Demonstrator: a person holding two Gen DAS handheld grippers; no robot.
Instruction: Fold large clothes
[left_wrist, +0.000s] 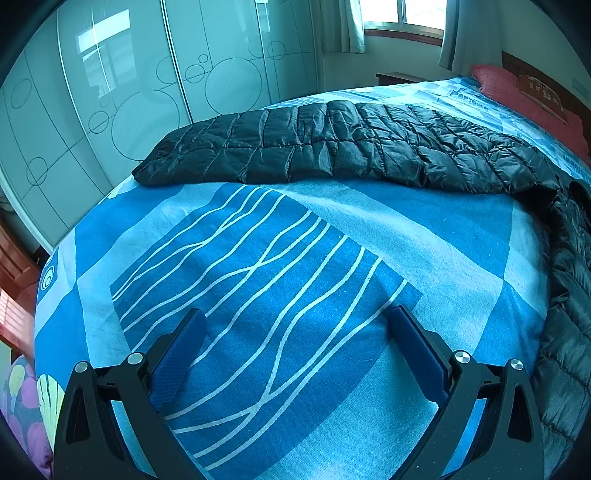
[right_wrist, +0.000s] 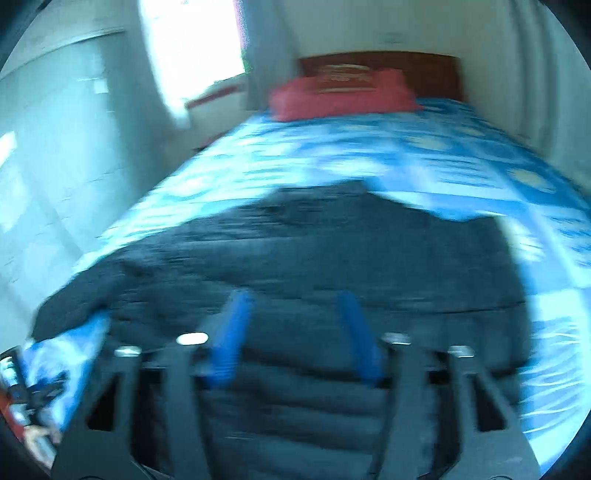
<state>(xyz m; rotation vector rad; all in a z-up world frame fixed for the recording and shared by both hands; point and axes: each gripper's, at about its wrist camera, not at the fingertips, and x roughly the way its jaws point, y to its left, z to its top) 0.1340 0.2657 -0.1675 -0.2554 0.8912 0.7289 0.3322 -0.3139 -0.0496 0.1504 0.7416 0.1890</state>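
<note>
Bed covering of patterned blue cotton (left_wrist: 424, 236) carries the black quilted puffer jacket (left_wrist: 332, 147) stretched across it, one end trailing off to the right. Left gripper (left_wrist: 297, 328) hangs over bare sheet, jaws wide apart. Right gripper (right_wrist: 293, 306), blurred, hovers over the jacket, jaws parted, empty.

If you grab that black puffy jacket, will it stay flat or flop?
Probably flop: the quilted black puffer jacket already drapes and creases over the bedspread. Its puffy panels suggest it's light for its size. The shiny fabric may slip.
</note>
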